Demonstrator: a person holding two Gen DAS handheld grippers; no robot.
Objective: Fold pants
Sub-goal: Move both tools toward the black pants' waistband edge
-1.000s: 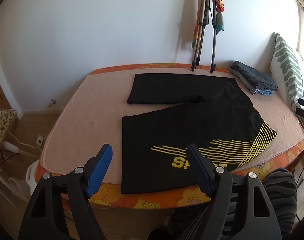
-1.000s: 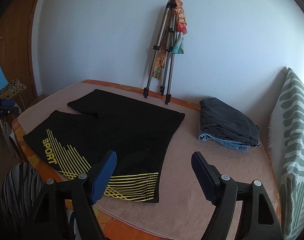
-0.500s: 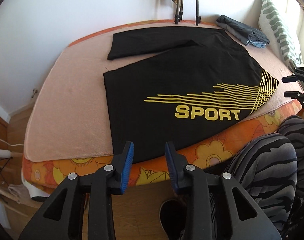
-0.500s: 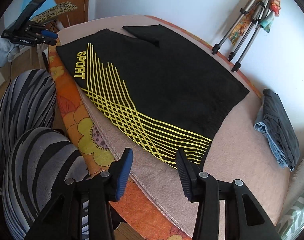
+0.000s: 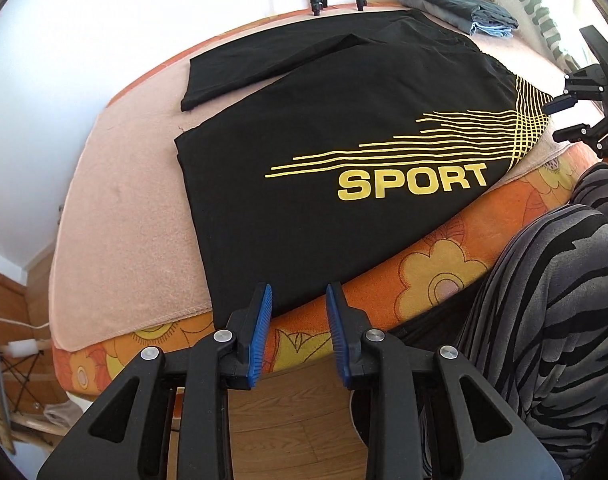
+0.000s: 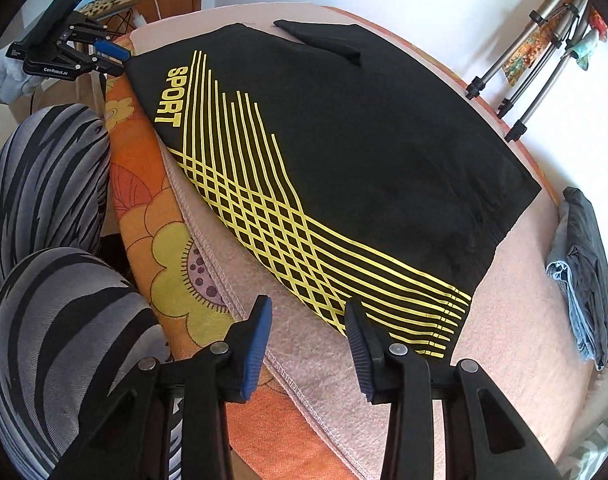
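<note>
Black pants (image 5: 343,120) with yellow stripes and the word SPORT lie flat on a pink towel, both legs pointing left in the left wrist view. My left gripper (image 5: 298,286) hovers over the near bed edge, just short of the front leg's hem; its jaws stand narrow with only air between them. In the right wrist view the pants (image 6: 383,140) spread ahead. My right gripper (image 6: 307,302) hangs over the towel beside the striped waistband corner. Its jaws are closing, with no cloth between them. Each gripper shows in the other's view, the left (image 6: 104,56) and the right (image 5: 559,120).
The pink towel (image 5: 124,220) covers an orange flowered mattress (image 5: 443,272). A folded pile of grey and blue clothes (image 6: 587,264) lies past the waistband. A tripod (image 6: 535,72) stands against the white wall. A person's legs in striped trousers (image 5: 563,300) press against the bed's front.
Both grippers have sunk toward the bed and tipped downward, and the jaws of both have narrowed a lot. The pants lie as before.
</note>
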